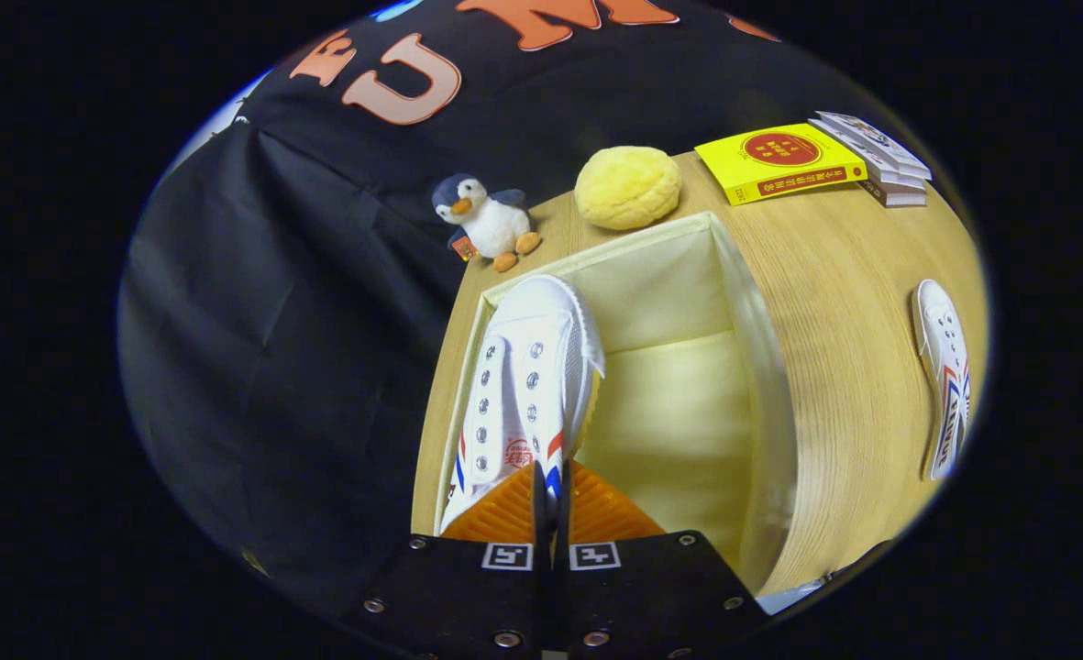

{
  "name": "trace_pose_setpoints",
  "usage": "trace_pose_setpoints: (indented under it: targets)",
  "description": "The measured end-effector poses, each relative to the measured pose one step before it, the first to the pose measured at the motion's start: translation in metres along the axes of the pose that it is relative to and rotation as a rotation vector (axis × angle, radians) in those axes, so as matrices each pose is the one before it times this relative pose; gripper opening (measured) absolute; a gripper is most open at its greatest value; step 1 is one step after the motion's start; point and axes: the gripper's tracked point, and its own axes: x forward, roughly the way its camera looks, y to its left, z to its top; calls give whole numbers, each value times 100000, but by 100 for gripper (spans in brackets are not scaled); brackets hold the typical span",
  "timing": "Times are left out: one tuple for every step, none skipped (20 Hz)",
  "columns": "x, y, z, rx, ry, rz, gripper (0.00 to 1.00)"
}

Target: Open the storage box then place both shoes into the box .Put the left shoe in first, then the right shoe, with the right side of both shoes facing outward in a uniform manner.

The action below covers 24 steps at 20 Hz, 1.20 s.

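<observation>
An open cream fabric storage box stands on the wooden table just ahead of my fingers. My gripper is shut on the side wall of a white canvas shoe with red and blue stripes. The shoe hangs toe-forward over the box's left half, its laces side up. A second white shoe of the same kind lies on its side on the table, well to the right of the box.
A plush penguin and a yellow bun-shaped cushion sit beyond the box at the table's far edge. A yellow book and a stack of books lie at the far right. Black cloth hangs left of the table.
</observation>
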Motion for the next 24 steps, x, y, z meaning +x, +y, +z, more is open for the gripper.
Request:
trace_pose_setpoints:
  targets:
    - [333,16,-300,-187,989,-346,0]
    - [368,-122,-234,296,1057,-480,0]
    - [389,-62,-172,318,761,-796,0]
    - [313,-49,-119,-300,632,-1097,0]
    - [401,-98,-68,-674,448,-1318,0]
    - [347,-10,-237,-763,900,-1521,0]
    - [499,-8,6,-395,350,-876,1]
    - [731,-561,-56,-509,1212,-1688,2]
    - [284,-176,-82,-424,879,-13,4]
    - [-266,938,502,355,-1238,3329,8]
    - [-60,987,511,1267,-2073,3275,17]
    - [-826,251,580,702,-1353,1229,24]
    - [-362,-179,519,-805,-1322,-860,45]
    - [-354,-295,487,-1014,-1634,-1140,52]
    - [-481,-260,222,-13,-552,-265,63]
    - [-389,26,69,817,-565,856,70]
    - [-601,-2,300,701,-1024,893,84]
    - [-678,-213,400,509,-1457,583,90]
    - [-534,-96,511,373,-1550,644,98]
    - [-804,-212,433,293,-1611,487,99]
    - [-858,-90,567,4,-1815,843,98]
    - [-854,-243,694,-139,-1874,472,98]
    - [-887,-338,826,-501,-1961,71,98]
    - [-954,-525,771,-134,-2233,-122,98]
